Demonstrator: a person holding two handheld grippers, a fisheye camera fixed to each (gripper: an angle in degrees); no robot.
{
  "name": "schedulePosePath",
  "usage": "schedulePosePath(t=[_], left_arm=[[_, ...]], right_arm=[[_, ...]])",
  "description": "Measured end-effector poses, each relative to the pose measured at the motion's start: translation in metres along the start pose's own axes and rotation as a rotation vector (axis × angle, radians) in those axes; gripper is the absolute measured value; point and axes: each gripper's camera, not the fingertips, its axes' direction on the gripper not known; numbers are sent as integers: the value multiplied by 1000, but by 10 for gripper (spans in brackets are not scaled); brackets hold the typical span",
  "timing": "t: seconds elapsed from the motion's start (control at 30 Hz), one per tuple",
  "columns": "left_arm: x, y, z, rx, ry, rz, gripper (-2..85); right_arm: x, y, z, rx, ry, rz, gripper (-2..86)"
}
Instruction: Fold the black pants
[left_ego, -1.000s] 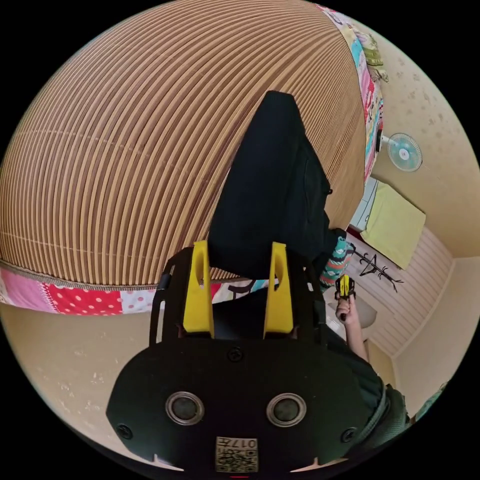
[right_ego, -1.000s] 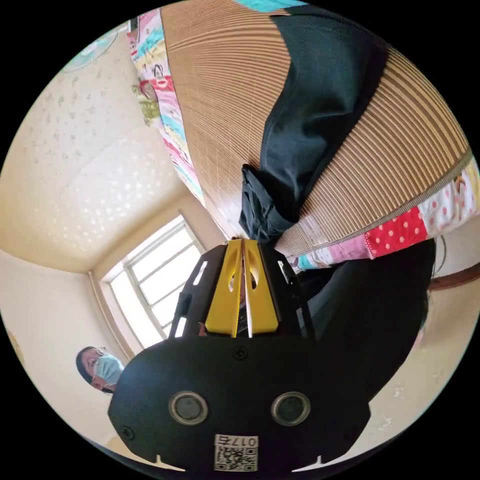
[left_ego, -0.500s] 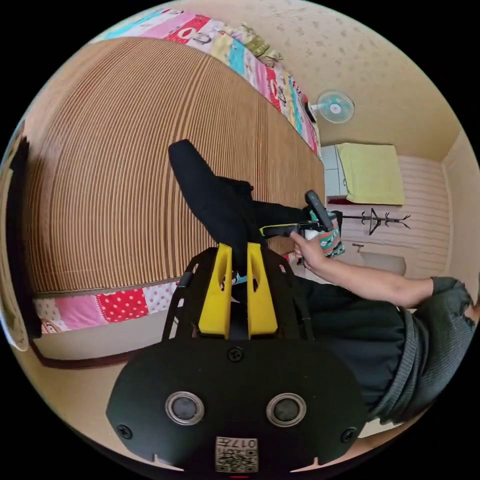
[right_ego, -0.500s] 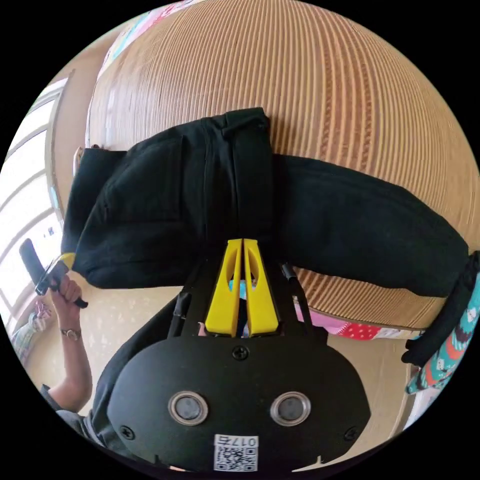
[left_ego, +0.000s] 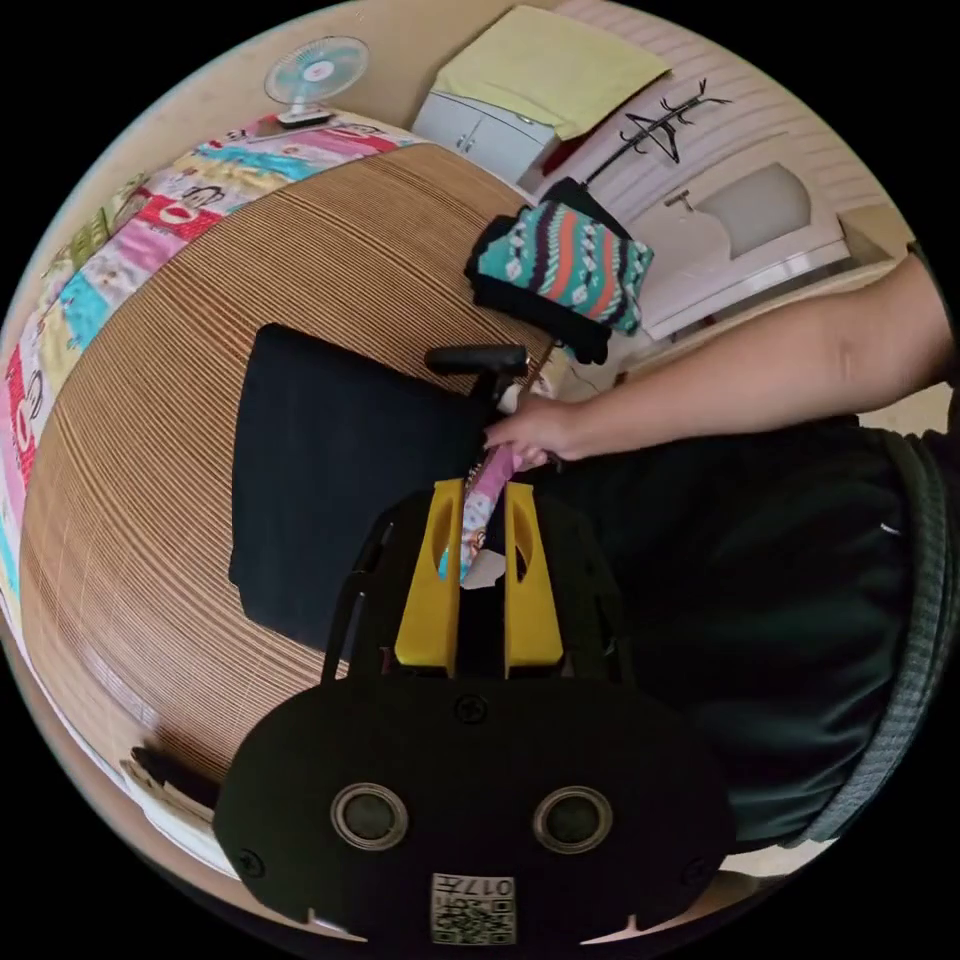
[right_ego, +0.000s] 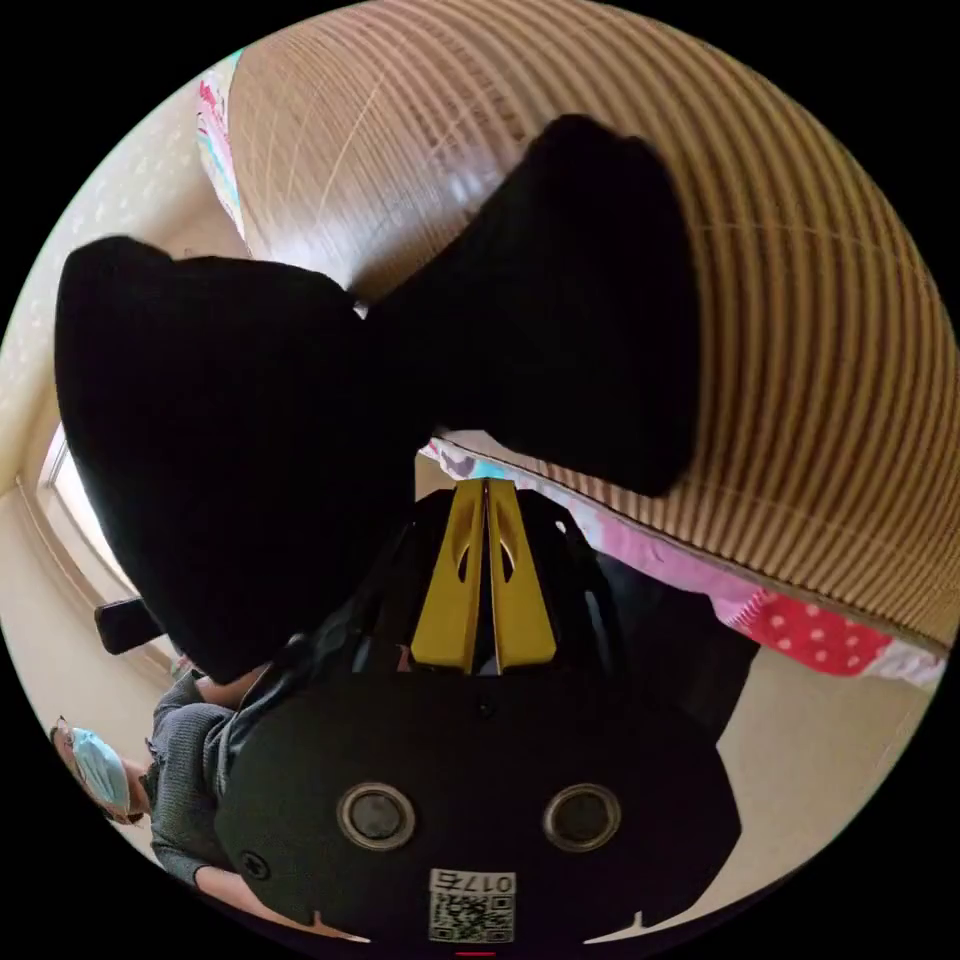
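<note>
In the left gripper view, the black pants (left_ego: 340, 480) lie folded on the slatted mat (left_ego: 150, 480); the left gripper (left_ego: 478, 500) has its jaws slightly spread, pinching nothing, near the patchwork bed edge (left_ego: 478, 505). In the right gripper view, the right gripper (right_ego: 486, 500) has its jaws pressed together, empty, beside the pants (right_ego: 560, 300); a careless brush could undo the fold.

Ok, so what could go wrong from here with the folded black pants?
1. The folded black pants lie close to the edge of the striped bamboo mat; a nudge could slide them off.
2. The right hand-held gripper is right by their near edge, so a careless pull-away might drag the fold open.
3. The teal patterned folded garment seems to sit at the mat's corner and could be knocked off.
</note>
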Motion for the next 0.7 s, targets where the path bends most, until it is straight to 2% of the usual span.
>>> schedulePosePath(t=[0.1,0.17,0.2,0.27,0.33,0.4,0.43,0.47,0.53,0.57,0.7], left_arm=[[-50,30,22,-7,-53,-196,81],[-114,78,33,15,-58,-504,130],[-131,92,37,25,-47,-586,142],[-190,148,64,61,65,-859,177],[-227,182,100,49,218,-1011,198],[-251,204,138,68,413,-1084,205],[-260,213,161,107,562,-1108,204],[-266,223,174,147,636,-1169,200],[-271,237,180,180,669,-1238,161],[-272,241,184,204,743,-1241,116],[-264,239,173,274,882,-1204,67]], right_arm=[[43,42,-40,51,106,115,4],[59,66,-58,103,93,141,5],[65,80,-67,138,61,150,6],[68,97,-72,191,-34,128,10],[61,108,-70,237,-191,38,16],[49,114,-55,258,-430,-66,36],[47,113,-49,255,-481,-71,44],[44,112,-37,243,-566,-53,78],[39,108,-19,218,-657,3,151],[36,104,-8,209,-711,27,191],[17,89,25,216,-865,74,255]])
